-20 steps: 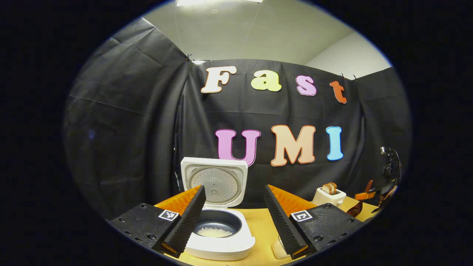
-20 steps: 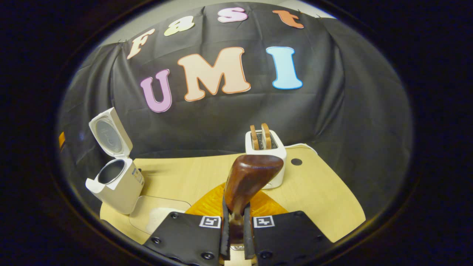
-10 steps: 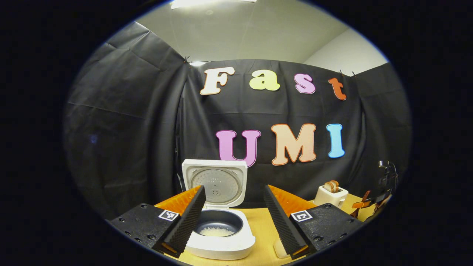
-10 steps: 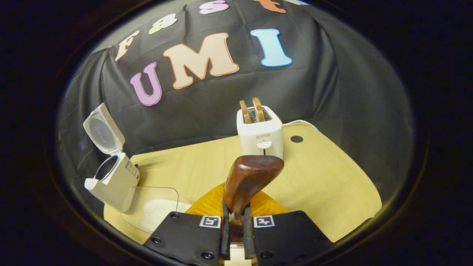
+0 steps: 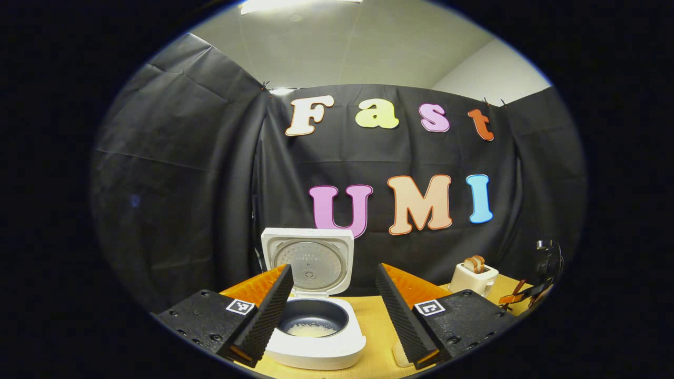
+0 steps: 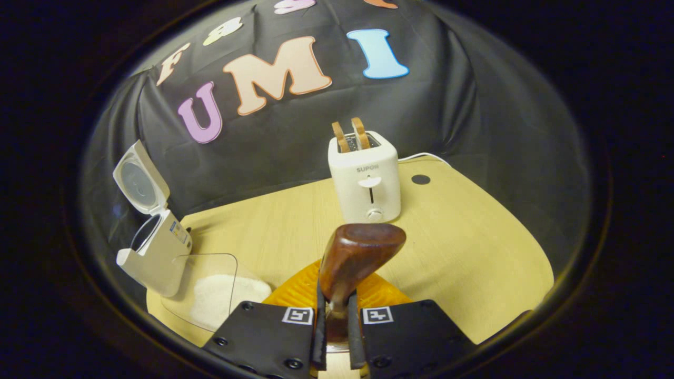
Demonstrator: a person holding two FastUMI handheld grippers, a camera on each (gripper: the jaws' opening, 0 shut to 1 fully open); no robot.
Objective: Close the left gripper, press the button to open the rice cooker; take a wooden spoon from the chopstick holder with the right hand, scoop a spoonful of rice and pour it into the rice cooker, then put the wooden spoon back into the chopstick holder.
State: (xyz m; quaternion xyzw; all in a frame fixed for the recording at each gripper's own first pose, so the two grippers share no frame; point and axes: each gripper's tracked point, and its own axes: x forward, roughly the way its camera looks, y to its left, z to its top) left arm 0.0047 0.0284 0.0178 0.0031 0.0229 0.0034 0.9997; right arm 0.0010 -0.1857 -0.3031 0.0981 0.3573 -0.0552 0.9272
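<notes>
While the white square rice cooker [image 5: 316, 337] is standing lid-up before the spread-apart left gripper [image 5: 333, 310], the dark brown wooden spoon [image 6: 358, 255] is being clamped in the right gripper [image 6: 334, 337], bowl pointing forward, the cooker lying far left

The toaster [image 6: 363, 176], straight ahead of the right gripper [image 6: 334, 337], bears a short brand word [image 6: 367, 169] on its front. Left of that gripper, the rice cooker [image 6: 158, 258] carries a side sticker [image 6: 180, 232] too small to read.
</notes>
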